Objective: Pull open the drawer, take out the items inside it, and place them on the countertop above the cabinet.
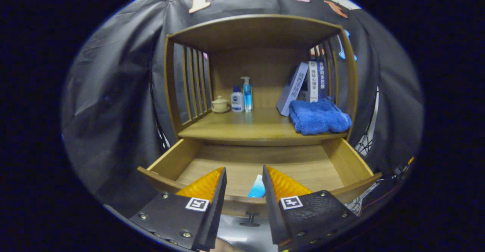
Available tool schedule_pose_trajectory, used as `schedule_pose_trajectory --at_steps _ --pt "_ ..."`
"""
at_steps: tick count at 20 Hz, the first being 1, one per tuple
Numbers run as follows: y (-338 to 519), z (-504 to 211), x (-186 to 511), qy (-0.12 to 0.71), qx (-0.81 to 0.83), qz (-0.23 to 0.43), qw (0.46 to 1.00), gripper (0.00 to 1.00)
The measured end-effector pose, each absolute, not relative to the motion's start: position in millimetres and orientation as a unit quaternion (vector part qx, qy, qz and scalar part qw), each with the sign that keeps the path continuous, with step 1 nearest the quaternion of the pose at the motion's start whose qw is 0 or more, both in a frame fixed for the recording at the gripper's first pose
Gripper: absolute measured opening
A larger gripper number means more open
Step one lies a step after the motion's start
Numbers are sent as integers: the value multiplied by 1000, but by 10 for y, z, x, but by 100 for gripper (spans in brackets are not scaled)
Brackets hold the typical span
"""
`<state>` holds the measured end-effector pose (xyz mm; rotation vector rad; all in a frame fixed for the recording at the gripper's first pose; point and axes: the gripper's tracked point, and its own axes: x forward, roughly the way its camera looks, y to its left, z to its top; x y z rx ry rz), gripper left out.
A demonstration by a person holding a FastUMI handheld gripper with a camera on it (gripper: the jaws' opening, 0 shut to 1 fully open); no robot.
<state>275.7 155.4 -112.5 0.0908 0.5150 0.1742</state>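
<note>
The wooden drawer (pixel 178 159) stands pulled out below the cabinet's countertop (pixel 242 129). Inside it, near the front wall, lies a small light-blue packet (pixel 257 187), partly hidden by the drawer's front edge. My gripper (pixel 244 170) hovers above the drawer's front, open, with the packet showing in the gap between the fingers and nothing held. The drawer's dark knob (pixel 250 218) pokes out below, between the fingers.
On the countertop stand a small lidded cup (pixel 220 104), a white bottle (pixel 237 99) and a blue pump bottle (pixel 247 94) at the back left. Several books (pixel 303 83) lean at the back right behind a folded blue towel (pixel 319 116). Slatted sides enclose the shelf.
</note>
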Motion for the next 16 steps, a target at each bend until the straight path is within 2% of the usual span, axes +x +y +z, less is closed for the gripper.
schedule_pose_trajectory --at_steps 4,10,16 --pt "1544 -1461 3043 372 27 78 924 54" --pt "1489 -2116 3089 533 18 68 843 55" --pt "1553 -2482 2979 599 16 63 798 55"
